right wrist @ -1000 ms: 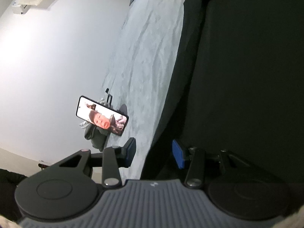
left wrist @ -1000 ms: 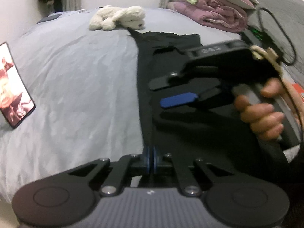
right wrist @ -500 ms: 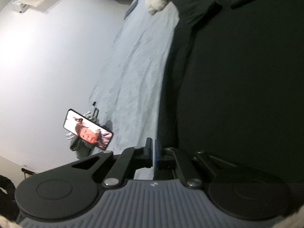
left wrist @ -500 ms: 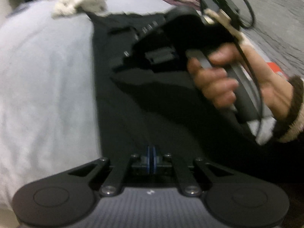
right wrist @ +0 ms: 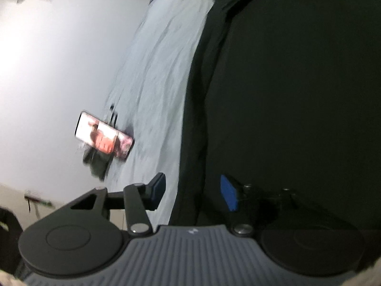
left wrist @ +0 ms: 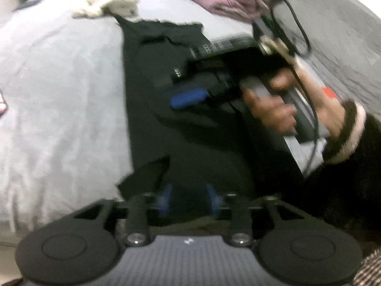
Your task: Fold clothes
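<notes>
Both tools [left wrist: 188, 199] [right wrist: 194, 193] now opening

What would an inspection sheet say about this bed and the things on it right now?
Surface: bed sheet, pale and wrinkled.
Job's things: black garment spread flat.
Clutter: plush toy; lit phone on a stand; pink blanket.
Grippers: left gripper opening over the garment's edge; right gripper opening, straddling the garment's edge, pads not pressing it.
Cables: black cable by the hand.
Surroundings: white wall.
</notes>
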Motion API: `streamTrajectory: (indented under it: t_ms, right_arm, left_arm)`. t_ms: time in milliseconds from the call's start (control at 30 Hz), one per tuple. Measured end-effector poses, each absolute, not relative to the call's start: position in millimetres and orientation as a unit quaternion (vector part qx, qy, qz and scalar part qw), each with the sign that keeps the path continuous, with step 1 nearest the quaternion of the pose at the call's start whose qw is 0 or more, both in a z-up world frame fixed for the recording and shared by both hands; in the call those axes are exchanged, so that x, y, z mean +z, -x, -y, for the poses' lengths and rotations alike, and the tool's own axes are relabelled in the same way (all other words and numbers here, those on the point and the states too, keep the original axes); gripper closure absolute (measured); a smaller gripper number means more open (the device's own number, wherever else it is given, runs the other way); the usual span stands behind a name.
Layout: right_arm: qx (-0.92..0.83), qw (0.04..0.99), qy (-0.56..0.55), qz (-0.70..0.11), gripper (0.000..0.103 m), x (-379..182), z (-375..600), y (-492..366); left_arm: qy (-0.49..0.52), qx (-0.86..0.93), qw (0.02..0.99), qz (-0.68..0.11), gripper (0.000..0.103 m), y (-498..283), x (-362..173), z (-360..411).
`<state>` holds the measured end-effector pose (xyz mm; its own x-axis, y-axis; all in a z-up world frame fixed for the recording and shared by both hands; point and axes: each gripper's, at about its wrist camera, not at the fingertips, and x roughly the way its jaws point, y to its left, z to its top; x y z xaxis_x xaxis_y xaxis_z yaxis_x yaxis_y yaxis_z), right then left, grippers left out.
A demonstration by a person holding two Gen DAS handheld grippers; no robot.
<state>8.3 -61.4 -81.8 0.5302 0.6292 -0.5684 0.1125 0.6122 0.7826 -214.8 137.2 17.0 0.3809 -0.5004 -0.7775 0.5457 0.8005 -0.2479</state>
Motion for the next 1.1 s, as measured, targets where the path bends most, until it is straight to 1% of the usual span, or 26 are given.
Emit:
streamTrajectory:
  t_ms: [67, 167, 300, 333, 367, 400, 467, 500, 733, 800, 933, 1000, 1033, 1067, 1100]
  right_arm:
    - [0.179, 0.766, -0.4, -0.469, 0.047, -82, 53, -5]
    - [0.197, 0.748, -0.401, -0.491, 0.047, -86, 44, 0]
    - [0.213, 0.728, -0.408, -0.508, 0.048, -87, 41, 10]
    - [0.215, 0.724, -0.412, -0.51, 0.049, -88, 40, 12]
    - [0.217, 0.72, -0.417, -0.511, 0.049, -88, 41, 14]
    - [0.218, 0.716, -0.421, -0.512, 0.049, -88, 43, 16]
    - [0.218, 0.71, -0.43, -0.513, 0.049, -88, 47, 20]
    - [0.219, 0.708, -0.434, -0.513, 0.049, -88, 49, 22]
    - [0.221, 0.694, -0.458, -0.509, 0.049, -90, 60, 32]
    - [0.224, 0.696, -0.456, -0.507, 0.056, -89, 61, 33]
    - [0.23, 0.694, -0.466, -0.498, 0.066, -90, 59, 31]
    - [0.227, 0.694, -0.47, -0.495, 0.076, -92, 60, 30]
    - [0.223, 0.694, -0.471, -0.496, 0.079, -95, 60, 29]
    - [0.22, 0.694, -0.472, -0.497, 0.09, -96, 60, 28]
    - [0.219, 0.693, -0.472, -0.5, 0.097, -96, 60, 27]
  left_arm:
    - [-0.021, -0.296, 0.84, -0.453, 0.051, 208, 18, -143]
    - [-0.028, -0.266, 0.849, -0.457, 0.051, 198, 9, -145]
    - [-0.056, -0.266, 0.855, -0.442, 0.051, 187, -8, -141]
    - [-0.061, -0.268, 0.855, -0.44, 0.054, 185, -13, -140]
    - [-0.062, -0.271, 0.853, -0.442, 0.059, 184, -16, -140]
    - [-0.063, -0.275, 0.851, -0.443, 0.071, 184, -18, -140]
    - [-0.066, -0.286, 0.847, -0.443, 0.085, 186, -16, -138]
    - [-0.069, -0.288, 0.847, -0.441, 0.09, 188, -14, -138]
    - [-0.093, -0.291, 0.851, -0.427, 0.092, 201, 6, -134]
    - [-0.102, -0.297, 0.849, -0.426, 0.092, 204, 9, -129]
    - [-0.116, -0.31, 0.843, -0.425, 0.092, 207, 11, -118]
    - [-0.121, -0.315, 0.84, -0.425, 0.092, 209, 10, -114]
    - [-0.124, -0.318, 0.839, -0.425, 0.092, 209, 10, -111]
    - [-0.126, -0.321, 0.837, -0.425, 0.092, 210, 10, -109]
    - [-0.128, -0.323, 0.834, -0.428, 0.091, 213, 9, -108]
